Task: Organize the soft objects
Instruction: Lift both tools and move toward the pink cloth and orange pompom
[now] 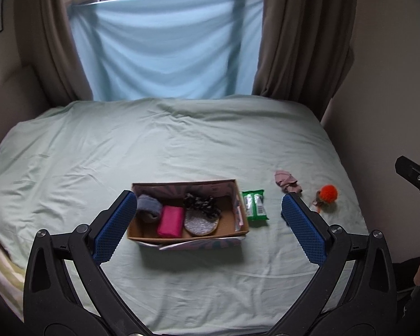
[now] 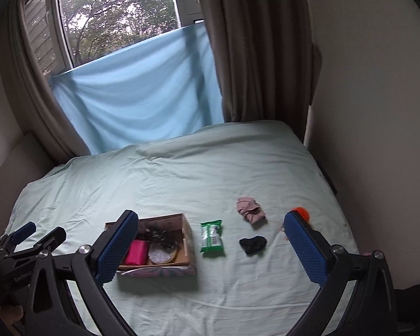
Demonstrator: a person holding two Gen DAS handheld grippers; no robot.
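An open cardboard box (image 1: 239, 225) (image 2: 189, 247) sits on the bed. It holds a grey sock roll (image 1: 148, 208), a pink cloth (image 1: 170, 221) (image 2: 137, 252), a grey round pad (image 1: 200, 222) (image 2: 161, 254) and a black-and-white scrunchie (image 1: 201, 203). Right of the box lie a green wipes pack (image 1: 254, 205) (image 2: 212, 236), a pink crumpled cloth (image 1: 287, 182) (image 2: 250, 210), an orange pompom (image 1: 328, 193) (image 2: 302, 212) and a black sock (image 2: 253, 244). My left gripper (image 1: 207, 218) is open and empty above the box. My right gripper (image 2: 210, 246) is open and empty above the wipes pack.
The pale green bed sheet (image 1: 182, 140) (image 2: 182, 173) ends at a wall on the right. A blue cloth (image 1: 165, 47) hangs over the window between brown curtains (image 1: 299, 36). The right gripper's tip (image 1: 414, 177) shows at the left view's right edge.
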